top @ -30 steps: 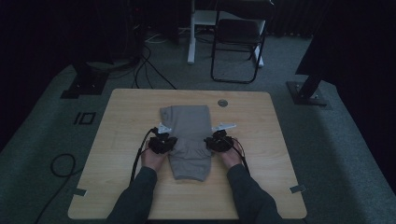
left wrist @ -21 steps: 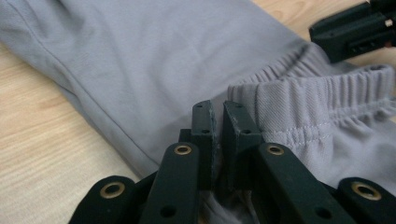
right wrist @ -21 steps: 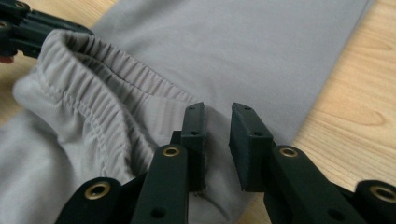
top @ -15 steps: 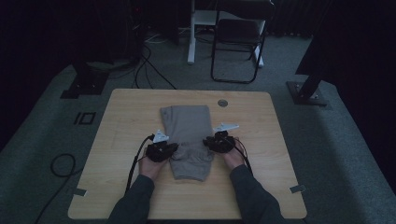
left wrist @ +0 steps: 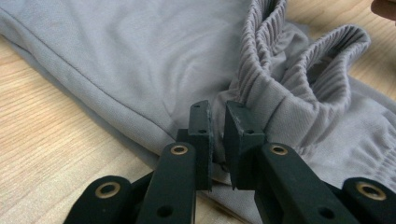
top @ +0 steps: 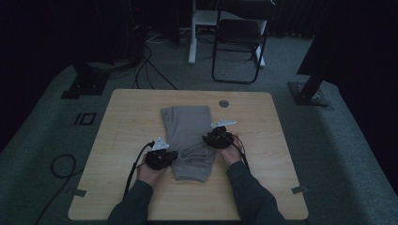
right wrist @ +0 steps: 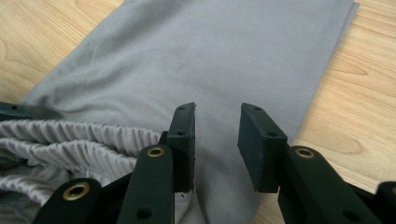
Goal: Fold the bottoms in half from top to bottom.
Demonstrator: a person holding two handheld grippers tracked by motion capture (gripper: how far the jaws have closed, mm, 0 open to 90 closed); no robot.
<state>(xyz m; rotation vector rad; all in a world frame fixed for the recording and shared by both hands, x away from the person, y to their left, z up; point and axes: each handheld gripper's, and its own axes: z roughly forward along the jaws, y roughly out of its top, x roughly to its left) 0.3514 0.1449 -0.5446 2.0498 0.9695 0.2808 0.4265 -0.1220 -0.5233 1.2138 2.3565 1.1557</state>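
— Between the tips of the left gripper (left wrist: 217,107) only a thin slit is left, right at the near edge of the grey sweatpants (top: 187,126). Does it have cloth or not?

— I can't tell. Some grey seems to sit low in the slit, but whether the pads pinch it is unclear. If they hold just one layer, a pull would probably peel that layer off and undo the fold.

— And the right gripper (right wrist: 217,109)?

— Its jaws have just been opening and now stand roughly half apart. They have nothing pressed between them, and the smooth cloth lies under and beyond them. With that side let go, any tug from the left would likely drag the whole bundle askew.

— Where does the garment lie?

— Folded lengthwise mid-table (top: 122,140), between the two hands. The gathered waistband (left wrist: 303,70) is bunched up just beside the left tips.

— So that's the risk?

— Yes. The ribbing stands loose and could catch on a jaw, flip over and spoil the neat stack.
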